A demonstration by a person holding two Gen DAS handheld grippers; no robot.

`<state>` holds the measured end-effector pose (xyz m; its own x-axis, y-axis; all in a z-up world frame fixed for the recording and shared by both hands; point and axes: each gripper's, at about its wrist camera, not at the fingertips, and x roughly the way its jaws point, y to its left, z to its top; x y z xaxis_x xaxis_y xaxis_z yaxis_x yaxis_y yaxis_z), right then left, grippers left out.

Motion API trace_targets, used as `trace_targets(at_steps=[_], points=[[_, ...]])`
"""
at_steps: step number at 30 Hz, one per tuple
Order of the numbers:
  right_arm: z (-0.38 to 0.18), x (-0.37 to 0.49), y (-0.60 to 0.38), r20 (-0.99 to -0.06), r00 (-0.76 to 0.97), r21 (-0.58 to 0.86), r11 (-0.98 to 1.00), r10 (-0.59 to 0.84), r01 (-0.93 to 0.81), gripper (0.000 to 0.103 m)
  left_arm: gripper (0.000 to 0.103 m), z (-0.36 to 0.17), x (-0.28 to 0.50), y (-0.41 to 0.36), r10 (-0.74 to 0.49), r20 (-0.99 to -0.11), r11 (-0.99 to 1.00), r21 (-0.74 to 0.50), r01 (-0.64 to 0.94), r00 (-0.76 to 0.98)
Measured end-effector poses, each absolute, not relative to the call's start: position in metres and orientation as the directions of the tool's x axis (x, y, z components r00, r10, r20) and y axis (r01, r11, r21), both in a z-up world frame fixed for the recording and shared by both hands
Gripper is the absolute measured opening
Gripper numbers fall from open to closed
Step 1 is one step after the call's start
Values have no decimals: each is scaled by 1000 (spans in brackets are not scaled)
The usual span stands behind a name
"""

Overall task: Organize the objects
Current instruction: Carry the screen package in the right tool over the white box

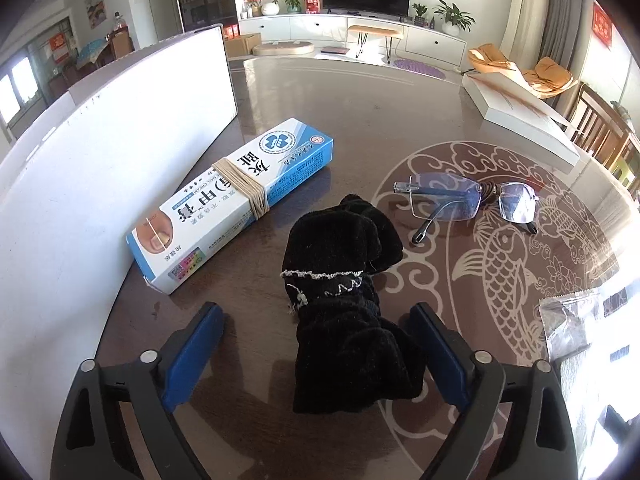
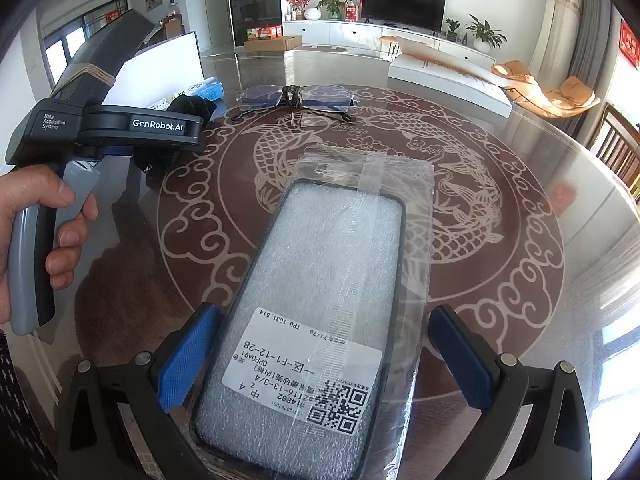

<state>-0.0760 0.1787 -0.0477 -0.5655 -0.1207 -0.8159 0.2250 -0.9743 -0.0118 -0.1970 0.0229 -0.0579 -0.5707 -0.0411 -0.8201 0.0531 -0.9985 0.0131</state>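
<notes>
Little looks sorted yet: the box (image 1: 230,204), sock (image 1: 344,296) and glasses (image 1: 472,200) lie loose across the middle of the tabletop (image 1: 360,112). My left gripper (image 1: 316,350) has its jaws partly open around the sock, pads apart from it. My right gripper (image 2: 324,364) stands wide, straddling the phone case (image 2: 320,300) without gripping.

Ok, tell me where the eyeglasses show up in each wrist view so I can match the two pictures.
Left wrist view: the eyeglasses lie right of centre on the table, beyond the black sock.
Right wrist view: the eyeglasses lie at upper centre, beyond the bagged phone case.
Shared landmark: the fish pattern on the tabletop, just nearer than the glasses in both.
</notes>
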Motion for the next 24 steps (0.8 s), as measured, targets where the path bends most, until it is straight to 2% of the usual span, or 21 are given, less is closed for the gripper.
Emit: trace_targets(at_steps=[1,2,15,20,22,23,24], points=[[-48,-76,179,-816,-566,-12,-974,-121,225,103,53,-56,-195,24,-34,-805,-999,18,33,-593],[-48,-76,179,-816,-566,-12,-974,-121,225,103,34,-55,-193,26,-30,-798,-1000,27,15,-602],[-47,-77,179,-819,-561,-7,-975,-121,221,103,33,-46,-166,20,-35,-770,-999,35,13,-637],[-44,-108,176,-907,-408,-5,-967,-103,254,103,33,-19,-132,14,-27,-734,-999,32,5,-679],[-43,-119,175,-917,-384,-3,-964,-104,267,92,33,-8,-118,12,-26,-718,-999,37,-1,-695],[-39,-121,174,-911,-398,-8,-958,-112,286,80,33,-2,-112,10,-24,-710,-999,38,-4,-703],[-37,-122,173,-913,-394,-15,-956,-106,291,78,33,4,-105,6,-21,-704,-999,37,-7,-710]])
